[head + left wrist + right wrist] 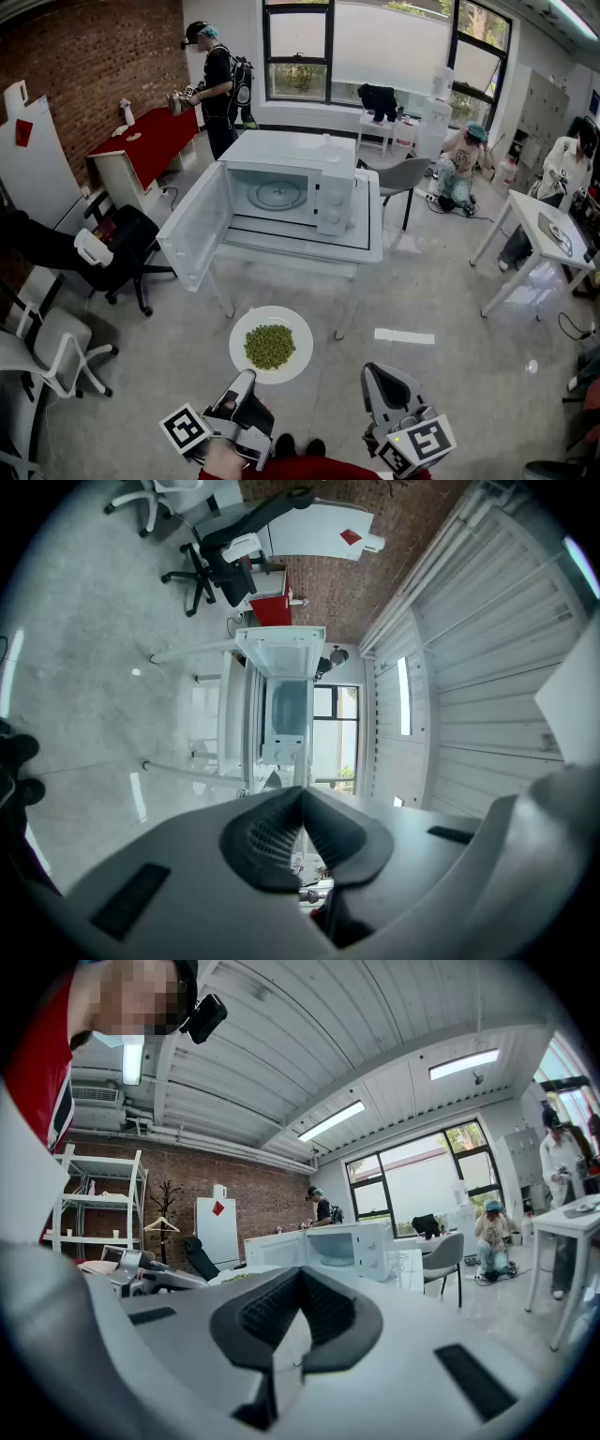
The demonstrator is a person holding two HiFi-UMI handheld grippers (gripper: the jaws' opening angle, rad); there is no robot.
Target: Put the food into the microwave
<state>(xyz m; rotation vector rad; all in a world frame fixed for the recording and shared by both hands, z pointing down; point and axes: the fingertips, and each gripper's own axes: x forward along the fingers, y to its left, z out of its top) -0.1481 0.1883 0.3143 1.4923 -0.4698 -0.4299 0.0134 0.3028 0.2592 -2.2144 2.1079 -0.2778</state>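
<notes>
Nearest us, our left claw (246, 377) is rolled on its side and pinches the near rim of the white plate (298, 324). The plate carries a heap of green peas (270, 346) just ahead of the claw, above the floor. Our right claw (373, 372), near the plate's right side, is pressed together on nothing. Farther ahead, the microwave (333, 192) stands on a white table (281, 253), its door (197, 225) swung wide to the left.

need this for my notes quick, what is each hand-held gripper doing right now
Left hand-held gripper: closed on the rim of the plate of peas.
Right hand-held gripper: closed, holding nothing.
</notes>
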